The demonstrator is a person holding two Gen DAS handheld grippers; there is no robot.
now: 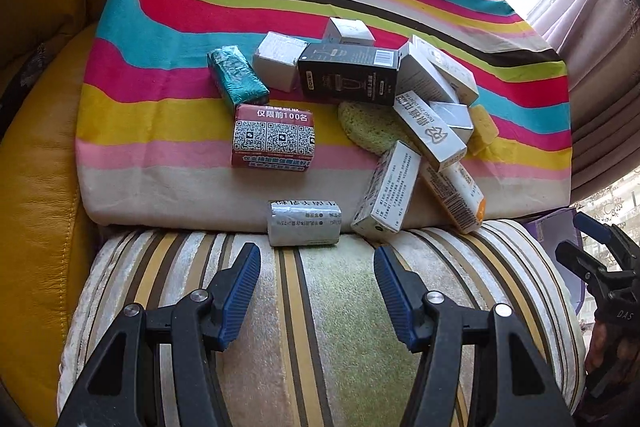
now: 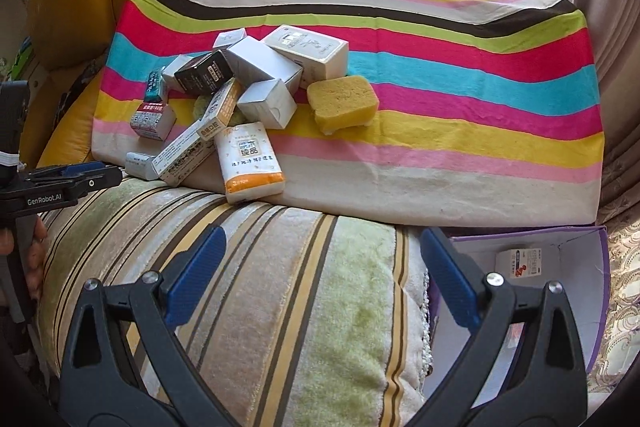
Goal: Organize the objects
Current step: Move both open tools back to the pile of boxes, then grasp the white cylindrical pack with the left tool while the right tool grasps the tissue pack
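A jumble of small cardboard cartons and wrapped packets lies on a rainbow-striped cloth (image 1: 168,27) spread over a sofa, as both claws hang above a plush striped cushion (image 1: 320,307) in the foreground. The left claw (image 1: 317,289) stands with its blue-padded jaws apart and nothing between them; the right claw (image 2: 322,277) is likewise parted and empty. Nearest the left claw, just beyond its tips at the cloth's near edge, sits a small silver foil-wrapped packet (image 1: 306,223), lying flat and slightly left of centre. It looks light and a little squashy, its wrapper probably slick, so a grip across its short sides would likely serve best. Beyond it lie a red packet printed with QR codes (image 1: 273,139) and a teal wrapped block (image 1: 237,75), both well clear of the pile. The stiff black carton (image 1: 348,75) and the white cartons leaning around it appear light but easily crushed or toppled. A yellow sponge (image 2: 343,99) rests apart on the right, soft and forgiving. Down beside the cushion, close to the right claw, an open purple box (image 2: 596,267) already holds one small carton (image 2: 520,261).
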